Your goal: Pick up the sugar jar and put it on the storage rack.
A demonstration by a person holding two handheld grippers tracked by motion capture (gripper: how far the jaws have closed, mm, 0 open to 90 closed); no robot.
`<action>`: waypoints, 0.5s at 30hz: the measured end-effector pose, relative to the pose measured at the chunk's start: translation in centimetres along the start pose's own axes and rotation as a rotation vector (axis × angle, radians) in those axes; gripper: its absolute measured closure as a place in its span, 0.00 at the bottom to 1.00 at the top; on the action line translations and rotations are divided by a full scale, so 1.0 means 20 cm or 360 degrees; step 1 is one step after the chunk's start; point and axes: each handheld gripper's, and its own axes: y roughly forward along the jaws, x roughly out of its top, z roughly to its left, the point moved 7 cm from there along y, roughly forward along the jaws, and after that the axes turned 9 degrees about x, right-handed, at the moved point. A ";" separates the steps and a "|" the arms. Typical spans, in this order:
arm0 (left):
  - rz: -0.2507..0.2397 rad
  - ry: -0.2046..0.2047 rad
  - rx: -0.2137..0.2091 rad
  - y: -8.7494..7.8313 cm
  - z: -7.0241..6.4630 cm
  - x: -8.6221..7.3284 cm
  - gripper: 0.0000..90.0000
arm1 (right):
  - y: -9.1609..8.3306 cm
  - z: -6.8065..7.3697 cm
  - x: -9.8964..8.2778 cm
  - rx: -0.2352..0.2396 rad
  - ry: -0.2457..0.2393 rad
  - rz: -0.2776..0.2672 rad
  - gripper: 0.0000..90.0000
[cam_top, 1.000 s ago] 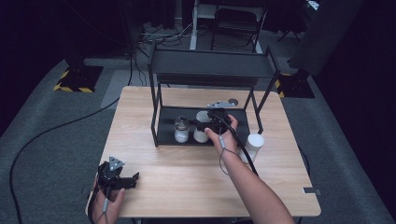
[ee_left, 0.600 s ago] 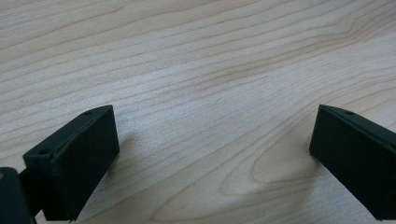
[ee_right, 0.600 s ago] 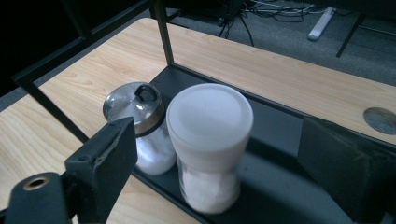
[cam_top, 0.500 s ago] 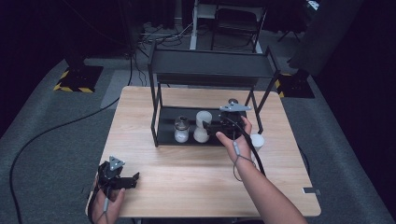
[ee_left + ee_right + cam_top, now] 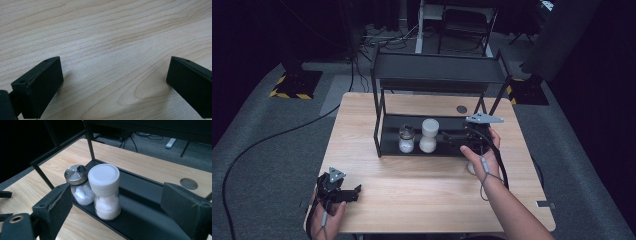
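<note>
Pale wood grain runs across the desk [image 5: 427, 195] at the person's edge, where the left tool [image 5: 343, 192] rests low at the near left corner with its jaws spread wide over bare wood, nothing between them. Farther in, the right tool [image 5: 460, 140] has pulled back to the right from the black two-tier rack [image 5: 438, 75], its jaws having just been opening and now standing apart with nothing held. That retreat suggests the white-capped salt grinder [image 5: 105, 191] has been released on the rack's lower shelf [image 5: 140, 217], so the placing step looks done. It stands upright, long axis vertical, cap pointing up, touching or all but touching a steel-lidded glass shaker [image 5: 78, 185] on its left as the high view has it. A white object [image 5: 472, 169] on the desk is mostly hidden behind the right hand [image 5: 482, 152]. Beyond the rack, a round cable port [image 5: 461, 109] marks the far desk.
</note>
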 end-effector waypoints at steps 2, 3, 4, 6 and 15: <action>0.0001 -0.0002 0.0002 0.00 0.00 0.00 0.00 | -0.03 -0.01 -0.01 -0.0001 0.0002 -0.0009 0.12; 0.0001 -0.0003 0.0002 0.00 0.00 0.00 0.00 | -0.05 -0.01 -0.02 -0.0004 0.0002 -0.0014 0.12; 0.0001 -0.0002 0.0002 0.00 0.00 0.00 0.00 | -0.06 -0.02 -0.02 -0.0006 0.0001 -0.0017 0.12; 0.0001 -0.0003 0.0003 0.00 0.00 0.00 0.00 | -0.09 -0.03 -0.03 -0.0007 0.0007 -0.0023 0.12; 0.0002 -0.0011 0.0009 0.00 -0.01 0.00 0.00 | -0.23 -0.08 -0.08 -0.0014 0.0024 -0.0059 0.11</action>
